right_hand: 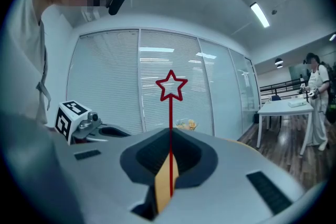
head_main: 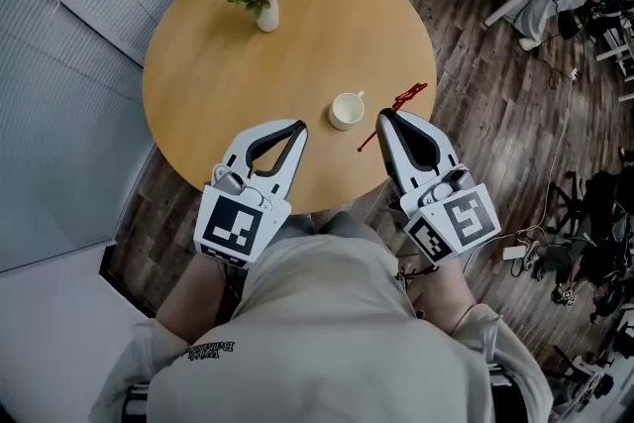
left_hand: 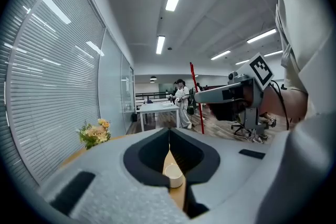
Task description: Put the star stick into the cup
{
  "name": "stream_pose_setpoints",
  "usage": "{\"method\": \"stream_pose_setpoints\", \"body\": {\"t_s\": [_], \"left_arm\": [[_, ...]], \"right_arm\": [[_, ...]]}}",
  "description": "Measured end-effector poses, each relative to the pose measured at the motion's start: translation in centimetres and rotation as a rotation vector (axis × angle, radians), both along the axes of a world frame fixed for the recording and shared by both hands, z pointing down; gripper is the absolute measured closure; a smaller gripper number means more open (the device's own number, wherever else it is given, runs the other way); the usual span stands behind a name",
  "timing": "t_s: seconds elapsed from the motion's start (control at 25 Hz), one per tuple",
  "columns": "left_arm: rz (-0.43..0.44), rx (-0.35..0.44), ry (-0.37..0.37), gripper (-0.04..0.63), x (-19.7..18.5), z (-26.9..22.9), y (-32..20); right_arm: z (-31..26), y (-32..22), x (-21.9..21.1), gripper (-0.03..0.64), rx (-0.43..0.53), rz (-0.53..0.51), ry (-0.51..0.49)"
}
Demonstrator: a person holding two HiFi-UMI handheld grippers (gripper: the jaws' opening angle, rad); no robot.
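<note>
Bare wooden tabletop (head_main: 327, 35) rings the white cup (head_main: 346, 110) on every side. The flower vase (head_main: 265, 13) stands well apart, near the table's far edge.

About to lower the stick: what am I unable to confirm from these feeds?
- Cup contents: too small in head view, and partly hidden by the left gripper jaws in left gripper view.
- Star stick lower end: hidden behind the right gripper in right gripper view.
- Cup absent from right gripper view, so stick-to-cup alignment is unclear.
</note>
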State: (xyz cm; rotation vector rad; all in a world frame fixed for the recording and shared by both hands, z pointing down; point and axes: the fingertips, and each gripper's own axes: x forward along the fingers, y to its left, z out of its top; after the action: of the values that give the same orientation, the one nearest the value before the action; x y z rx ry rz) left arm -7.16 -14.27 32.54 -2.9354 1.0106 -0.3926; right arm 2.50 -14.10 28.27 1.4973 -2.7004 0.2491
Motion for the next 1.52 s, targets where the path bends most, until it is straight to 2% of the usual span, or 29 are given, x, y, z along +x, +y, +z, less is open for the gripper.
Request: {"method": "stream_pose_setpoints", "body": {"t_s": [0.2,0.56,0.84,1.0,1.16,1.32,1.52], "left_arm": [[-0.018,-0.029,0.006,0.575,-0.5,0.6,-0.4],[-0.051,-0.021,-0.031,0.574,0.6,0.4,-0.7],[-0.066,-0.028,-0.031,0.575,2.0,0.8,-1.6],[-0.102,-0.019,-0.002,0.575,2.2,1.0,-3.0],[-0.124,-0.019,-0.016,0.575,2.4,1.9,-4.4],[-0.133,-0.016,-0.028,0.575,2.4,2.9,-5.8],[-0.140,-0.030,-0.081,0.575,2.7,5.5,-8.0]], "right_arm": [[1.1,-0.8,-0.3,0.586,-0.024,-0.008,0.002],[1.9,-1.5,1.0,0.588,-0.031,-0.039,-0.010],[2.5,-2.7,2.1,0.588,-0.043,-0.047,-0.019],[1.9,-4.0,1.9,0.586,0.018,-0.054,0.085],[2.1,-5.5,2.0,0.586,0.031,-0.064,0.098],[3.6,-7.2,2.0,0.586,0.011,-0.062,0.085],[6.4,-10.1,2.2,0.586,-0.063,-0.049,-0.002]]}}
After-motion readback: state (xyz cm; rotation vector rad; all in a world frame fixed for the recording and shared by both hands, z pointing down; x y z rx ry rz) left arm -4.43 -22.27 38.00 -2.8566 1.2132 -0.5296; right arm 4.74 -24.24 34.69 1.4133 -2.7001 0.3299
